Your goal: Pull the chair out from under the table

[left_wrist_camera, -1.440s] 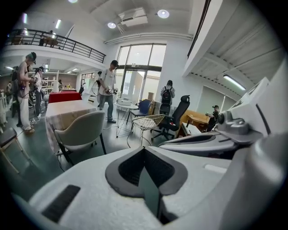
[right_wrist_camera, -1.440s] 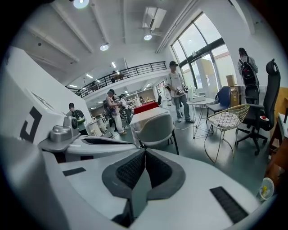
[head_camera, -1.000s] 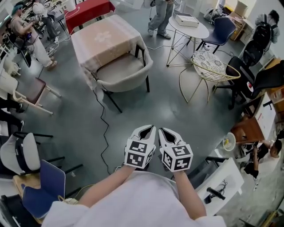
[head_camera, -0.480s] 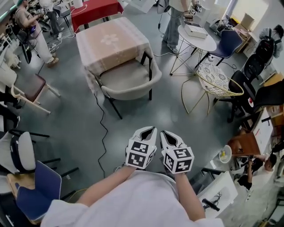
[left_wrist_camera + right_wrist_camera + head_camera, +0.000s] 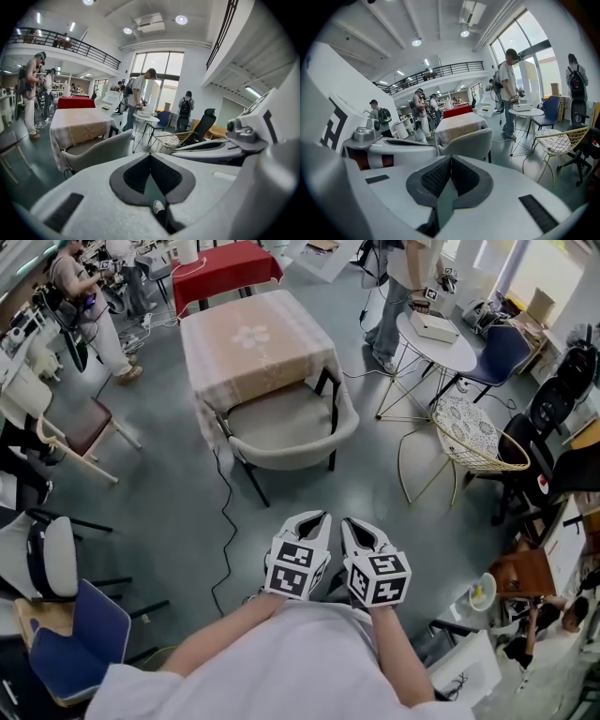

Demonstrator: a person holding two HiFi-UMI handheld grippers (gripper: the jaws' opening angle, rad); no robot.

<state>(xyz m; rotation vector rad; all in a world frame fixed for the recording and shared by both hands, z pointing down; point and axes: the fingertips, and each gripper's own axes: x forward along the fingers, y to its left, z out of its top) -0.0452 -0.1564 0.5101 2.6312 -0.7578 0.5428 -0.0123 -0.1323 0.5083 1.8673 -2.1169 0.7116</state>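
Note:
A grey tub chair point(image 5: 286, 432) on black legs stands tucked partly under a square table with a beige cloth point(image 5: 251, 348). It shows as the grey chair point(image 5: 96, 150) in the left gripper view and the grey chair point(image 5: 466, 143) in the right gripper view, some way ahead of both. My left gripper point(image 5: 317, 518) and right gripper point(image 5: 347, 523) are side by side over the grey floor, well short of the chair. Both are shut with nothing between their jaws.
A black cable point(image 5: 223, 521) runs over the floor from the table toward me. A round white table point(image 5: 436, 338) and a wire chair point(image 5: 473, 437) stand to the right, a person point(image 5: 398, 287) beside them. Blue and white chairs point(image 5: 66, 624) crowd the left.
The chair and table sit lower and closer in the head view than a second ago. Both grippers have stayed shut, side by side.

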